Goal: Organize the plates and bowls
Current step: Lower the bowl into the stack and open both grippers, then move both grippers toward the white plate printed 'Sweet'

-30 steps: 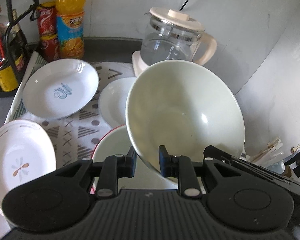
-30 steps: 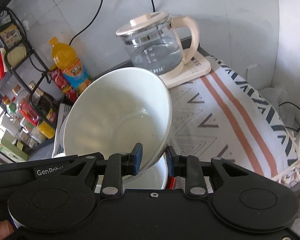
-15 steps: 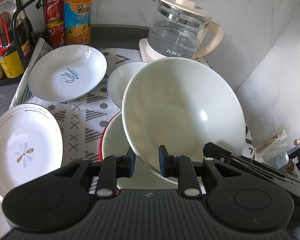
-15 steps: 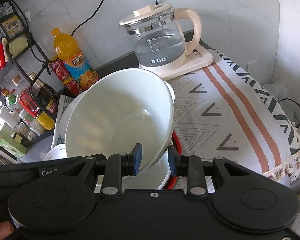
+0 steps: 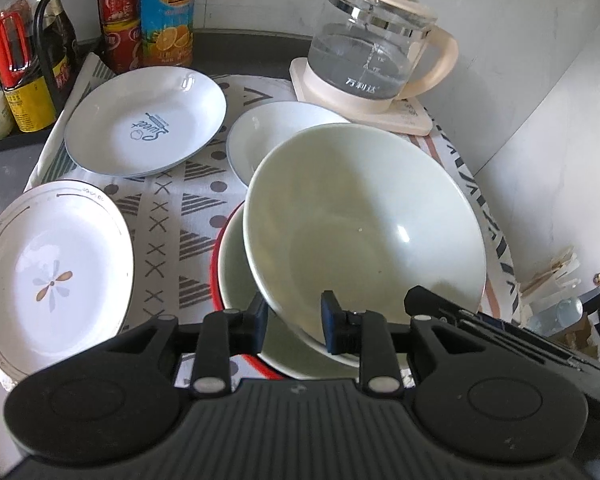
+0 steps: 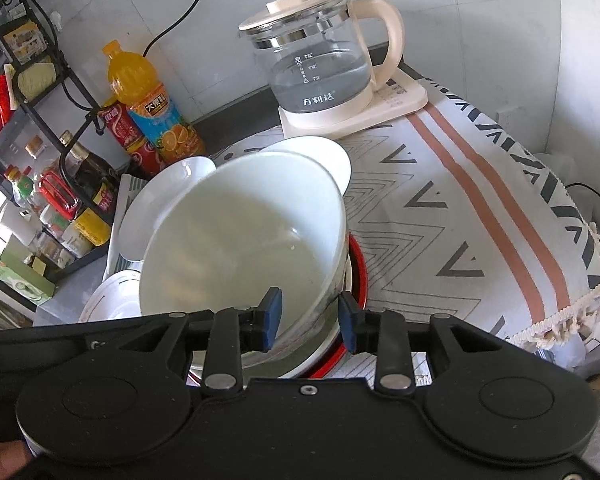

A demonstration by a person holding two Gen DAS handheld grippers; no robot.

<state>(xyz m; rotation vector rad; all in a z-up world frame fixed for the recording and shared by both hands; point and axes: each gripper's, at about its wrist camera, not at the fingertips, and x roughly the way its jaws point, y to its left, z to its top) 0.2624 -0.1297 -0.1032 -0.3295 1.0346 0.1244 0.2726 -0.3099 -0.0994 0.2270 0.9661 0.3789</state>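
Patterned cloth (image 5: pixel 204 184) covers the desk, and on it the stacking step looks nearly done. Left tongs (image 5: pixel 292 322) straddle the near rim of the large pale bowl (image 5: pixel 364 224) at the bottom centre of the left view, their jaws opening; the left pad seems at the outer wall while the right one sits a little off the inside. Right tongs (image 6: pixel 310 320) straddle the same bowl's rim at the bottom centre of the right view, also loosening, with a visible gap at the right pad. This bowl tilts inside the red-rimmed bowl (image 5: pixel 236 276) beneath it, not yet level. I judge the next move to be letting the 2 pairs of tongs part fully so the bowl settles, then drawing back clear of the rim. Further out lie 3 plates: the flower plate (image 5: pixel 52 272) at left, the lettered plate (image 5: pixel 144 120) above it, the plain white plate (image 5: pixel 272 132) behind the bowls, and a glass kettle (image 5: pixel 372 60) at upper right.
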